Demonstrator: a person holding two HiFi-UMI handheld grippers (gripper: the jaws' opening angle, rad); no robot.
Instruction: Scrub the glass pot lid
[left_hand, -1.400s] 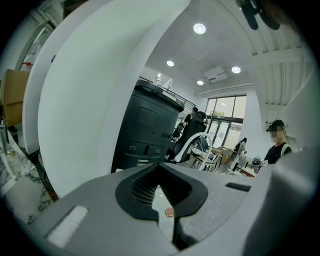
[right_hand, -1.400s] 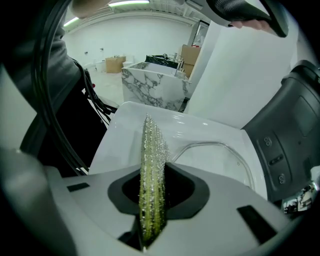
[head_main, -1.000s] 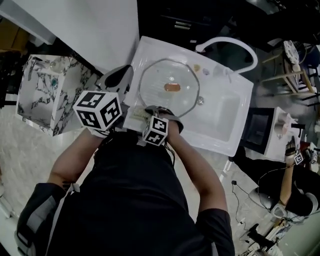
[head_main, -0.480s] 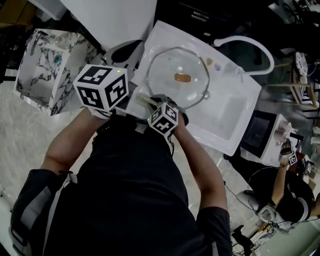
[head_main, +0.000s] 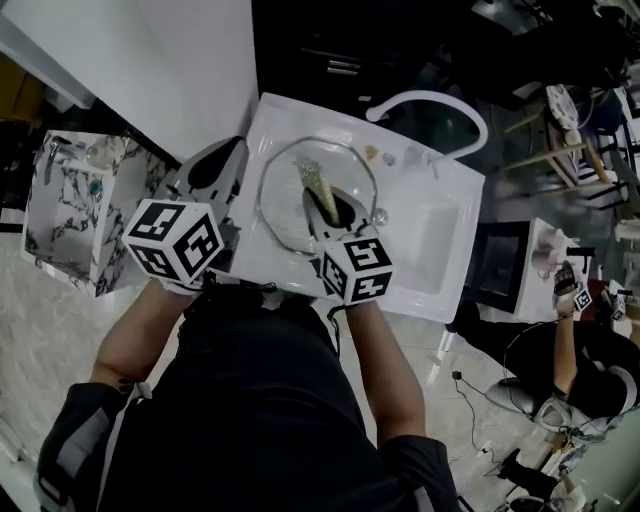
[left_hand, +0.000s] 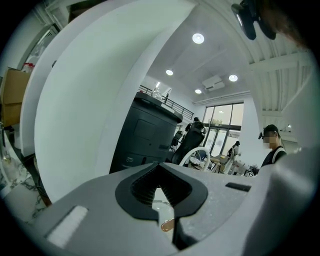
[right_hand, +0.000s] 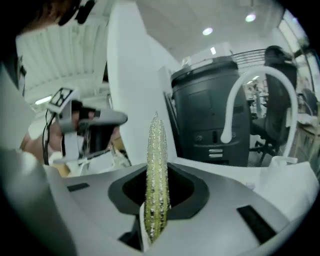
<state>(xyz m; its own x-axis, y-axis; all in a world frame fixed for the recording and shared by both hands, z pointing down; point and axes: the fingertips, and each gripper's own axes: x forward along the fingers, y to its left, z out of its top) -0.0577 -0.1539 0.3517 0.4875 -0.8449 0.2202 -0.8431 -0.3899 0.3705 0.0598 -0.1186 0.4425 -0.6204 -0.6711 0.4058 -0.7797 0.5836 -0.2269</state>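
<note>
The glass pot lid (head_main: 283, 195) lies in the white sink (head_main: 432, 232). My right gripper (head_main: 333, 213) reaches over the lid's middle and is shut on a glittery yellow-green scrub pad (head_main: 318, 182), whose free end sticks out past the jaws over the glass. In the right gripper view the scrub pad (right_hand: 156, 175) stands upright, pinched in my right gripper (right_hand: 156, 205). My left gripper (head_main: 213, 167) hangs beside the sink's left edge, off the lid. In the left gripper view my left gripper (left_hand: 160, 195) has its jaws together, with a copper-coloured bit (left_hand: 167, 225) showing through the small gap.
A white arched faucet (head_main: 430, 102) rises at the sink's far side, and the same faucet (right_hand: 250, 95) shows in the right gripper view. A marble-patterned box (head_main: 68, 205) stands at the left. A black bin (left_hand: 145, 135) sits behind. A person (head_main: 590, 375) sits at the right.
My right gripper has moved forward from the sink's near edge to over the lid, so the scrub pad now covers the lid's knob. My left gripper shifted slightly left.
</note>
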